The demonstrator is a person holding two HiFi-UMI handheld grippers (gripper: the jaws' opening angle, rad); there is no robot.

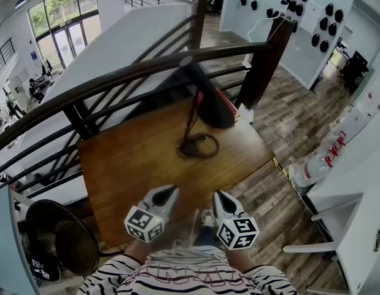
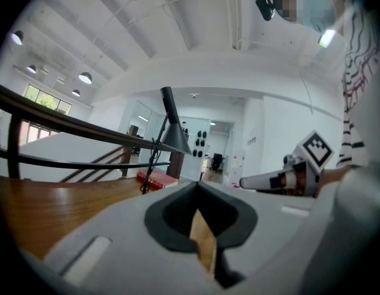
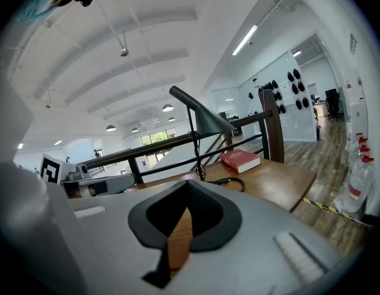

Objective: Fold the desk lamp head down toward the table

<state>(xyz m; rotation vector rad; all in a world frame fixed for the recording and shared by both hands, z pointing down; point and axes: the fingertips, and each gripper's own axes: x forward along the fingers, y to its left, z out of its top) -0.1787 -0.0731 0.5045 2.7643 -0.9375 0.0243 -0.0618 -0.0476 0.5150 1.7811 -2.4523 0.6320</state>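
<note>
The lamp (image 1: 208, 103) stands mid-frame on the table (image 1: 128, 165), head raised, so the fold remains to be done. Your left gripper (image 1: 172, 191) and right gripper (image 1: 218, 195), lower centre, are closed, empty and well apart from it.

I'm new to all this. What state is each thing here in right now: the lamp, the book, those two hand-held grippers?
desk lamp: standing on the table, head raised, untouched.
red book: closed, lying flat on the table beside the lamp.
left gripper: jaws shut, holding nothing, at the table's near edge.
right gripper: jaws shut, holding nothing, alongside the left one.
</note>
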